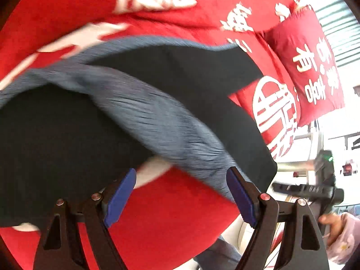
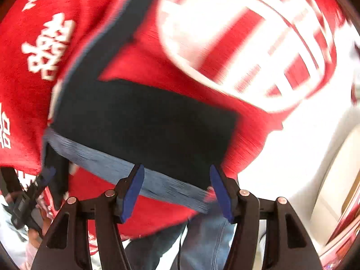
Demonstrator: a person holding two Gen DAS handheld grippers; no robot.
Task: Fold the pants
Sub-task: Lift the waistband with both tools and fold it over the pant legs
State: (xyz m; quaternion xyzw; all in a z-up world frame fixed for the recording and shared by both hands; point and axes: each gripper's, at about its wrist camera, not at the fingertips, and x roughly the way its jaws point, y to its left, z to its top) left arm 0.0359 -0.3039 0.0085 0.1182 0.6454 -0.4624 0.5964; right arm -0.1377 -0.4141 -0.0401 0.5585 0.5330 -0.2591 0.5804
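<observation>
**Between Spread Fingers, Dark Pants on a Red Cloth**

Just ahead of the left gripper, the pants lay on a red cloth with big white signs. The pants were dark, with a grey-blue ribbed band that ran down toward the right finger and touched its tip. Both blue fingers were spread wide. Nothing was pinched between them.

Past the right finger, off to the side, the right gripper showed as a dark blur, with a hand below it. A red cushion with white signs sat far ahead, past that same finger.

Ahead of the right gripper, the same pants lay flat. Their band crossed between the fingertips. Those fingers were spread too and pinched nothing. Below them were legs in blue jeans.
</observation>
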